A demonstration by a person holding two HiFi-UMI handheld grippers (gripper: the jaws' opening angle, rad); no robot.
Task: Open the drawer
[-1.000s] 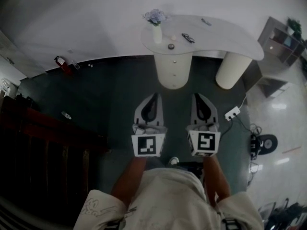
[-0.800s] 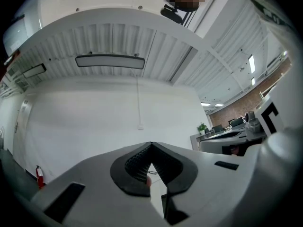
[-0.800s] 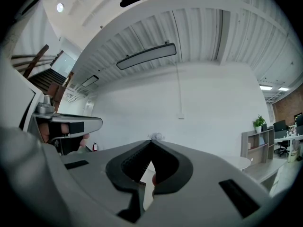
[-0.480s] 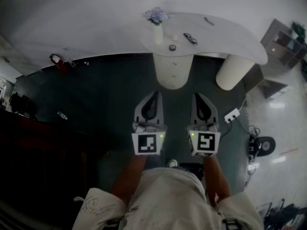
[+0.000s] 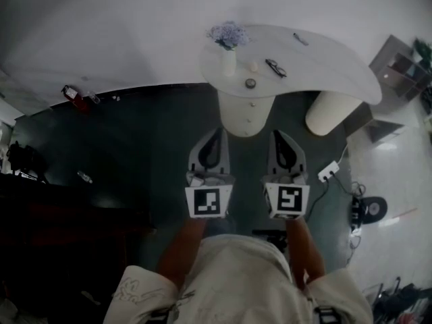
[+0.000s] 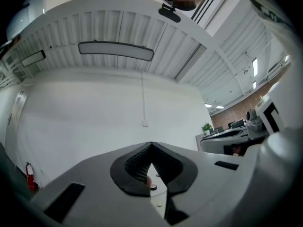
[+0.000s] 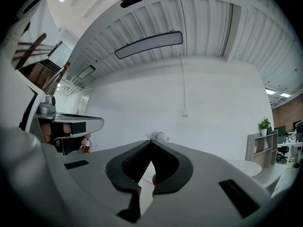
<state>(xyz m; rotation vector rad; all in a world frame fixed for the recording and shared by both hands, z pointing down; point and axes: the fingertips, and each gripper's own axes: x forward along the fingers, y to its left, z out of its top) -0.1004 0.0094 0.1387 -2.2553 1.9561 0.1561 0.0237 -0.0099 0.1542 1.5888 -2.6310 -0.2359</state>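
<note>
two bare forearms reach forward from the bottom of the head view, side by side and roughly parallel, each carrying a hand-held gripper over a dark green floor [image 5: 135,147]. the left gripper [image 5: 217,134] and the right gripper [image 5: 277,135] are held about level and point toward a white table [image 5: 337,63] that stands against a pale wall. in the left gripper view the jaws of the left gripper [image 6: 151,144] meet at their tips with nothing between them. the right gripper [image 7: 151,141] looks the same in its own view: jaws together, gripping nothing.

the drawer [image 5: 252,104] is in a round cream pedestal under the table's left end, just ahead of the grippers and apart from both. its curved front sits flush with the pedestal, so it is closed, and a small knob shows on it. a second knob shows just below. on the tabletop above, a vase of pale flowers [image 5: 229,46] stands near the left edge, with a pair of glasses [image 5: 275,67] beside it.
</note>
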